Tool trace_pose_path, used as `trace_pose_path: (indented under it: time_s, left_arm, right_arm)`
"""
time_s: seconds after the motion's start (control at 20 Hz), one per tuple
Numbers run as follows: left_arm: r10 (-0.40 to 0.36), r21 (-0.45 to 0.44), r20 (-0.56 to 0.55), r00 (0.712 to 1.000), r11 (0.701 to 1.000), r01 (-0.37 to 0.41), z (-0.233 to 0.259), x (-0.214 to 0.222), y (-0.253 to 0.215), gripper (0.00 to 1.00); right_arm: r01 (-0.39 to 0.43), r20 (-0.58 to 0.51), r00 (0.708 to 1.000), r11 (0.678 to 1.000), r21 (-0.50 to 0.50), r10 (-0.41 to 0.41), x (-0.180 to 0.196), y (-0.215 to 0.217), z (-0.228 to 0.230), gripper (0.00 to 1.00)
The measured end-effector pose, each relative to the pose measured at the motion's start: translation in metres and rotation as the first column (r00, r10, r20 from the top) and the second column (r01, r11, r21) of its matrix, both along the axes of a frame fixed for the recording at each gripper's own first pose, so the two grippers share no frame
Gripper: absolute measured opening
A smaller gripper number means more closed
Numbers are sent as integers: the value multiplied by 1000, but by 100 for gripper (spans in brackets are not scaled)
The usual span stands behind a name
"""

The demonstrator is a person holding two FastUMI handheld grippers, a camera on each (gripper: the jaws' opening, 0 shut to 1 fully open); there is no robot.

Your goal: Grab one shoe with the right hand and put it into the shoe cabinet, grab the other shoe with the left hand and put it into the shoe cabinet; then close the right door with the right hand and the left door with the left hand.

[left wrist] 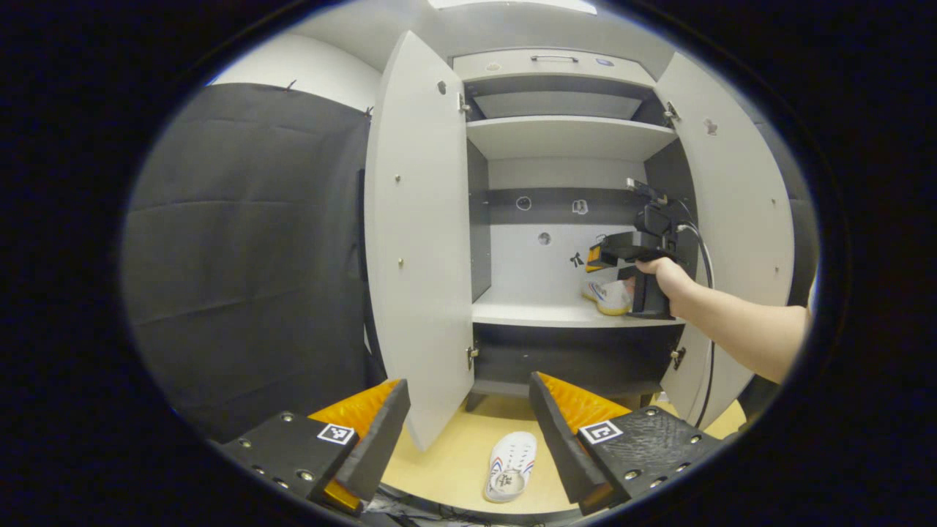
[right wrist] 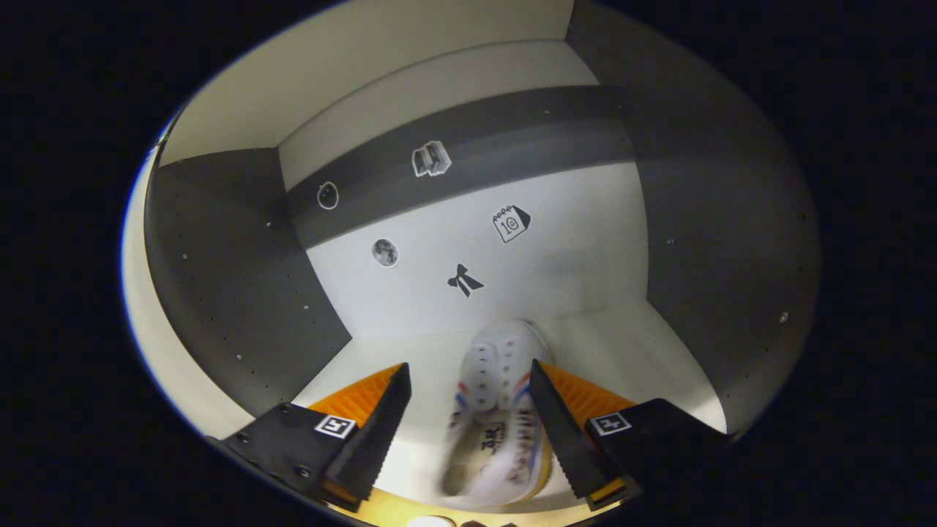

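The shoe cabinet stands with both doors swung wide, left door [left wrist: 421,241] and right door [left wrist: 739,219]. One white shoe [right wrist: 494,410] with red and blue stripes lies on the middle shelf [right wrist: 644,344], between the spread fingers of my right gripper [right wrist: 468,395]; the right finger is at the shoe's side and the left finger stands apart from it. In the left gripper view, that right gripper [left wrist: 596,258] is held by a hand over the same shoe [left wrist: 611,296] on the shelf [left wrist: 534,313]. The other white shoe [left wrist: 509,468] lies on the floor, below and beyond my open left gripper [left wrist: 468,424].
A black cloth wall [left wrist: 249,256] hangs left of the cabinet. The person's forearm [left wrist: 739,329] reaches in from the right, with a cable [left wrist: 706,263] trailing past the right door. An upper shelf [left wrist: 567,135] and a drawer [left wrist: 553,64] sit above. The floor [left wrist: 454,468] is pale wood.
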State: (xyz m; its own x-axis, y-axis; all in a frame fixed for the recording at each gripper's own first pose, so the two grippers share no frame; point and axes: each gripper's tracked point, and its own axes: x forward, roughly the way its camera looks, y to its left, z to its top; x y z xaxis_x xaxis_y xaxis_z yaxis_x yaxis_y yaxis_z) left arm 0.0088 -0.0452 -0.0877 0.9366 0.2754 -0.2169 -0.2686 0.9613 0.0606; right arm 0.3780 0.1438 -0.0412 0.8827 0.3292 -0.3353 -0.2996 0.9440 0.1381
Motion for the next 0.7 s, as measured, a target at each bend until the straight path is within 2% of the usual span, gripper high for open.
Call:
trace_pose_path:
  time_s: [0.1,0.15,0.25,0.4,0.45,0.55,0.6,0.65,0.7]
  left_arm:
    - [-23,-26,2,1000,999,23,-4,1,-1,95]
    - [-38,-34,2,999,999,38,-7,1,-2,95]
    - [-72,-39,-13,997,997,72,-17,0,0,95]
    - [-140,-63,-37,990,989,137,-32,-3,3,94]
    - [-166,-79,-45,985,984,162,-37,-7,4,94]
    - [-217,-93,-52,975,973,212,-44,-11,8,94]
    - [-240,-89,-56,969,968,235,-48,-14,12,94]
    - [-266,-84,-62,962,962,261,-53,-16,14,94]
    - [-292,-78,-69,954,955,286,-59,-18,16,94]
  right_arm:
    - [-16,49,999,998,-59,19,-16,3,4,92]
    - [-18,76,997,995,-97,26,-27,2,7,98]
    - [-16,122,992,991,-135,33,-51,-3,15,98]
    - [7,165,986,991,-133,15,-86,-13,25,98]
    - [18,167,986,992,-124,3,-99,-18,27,92]
    - [27,178,984,992,-120,-5,-125,-24,31,92]
    - [38,185,983,991,-126,-14,-137,-29,33,98]
    - [53,193,981,991,-125,-28,-150,-34,34,98]
    - [68,201,979,991,-115,-44,-162,-38,36,92]
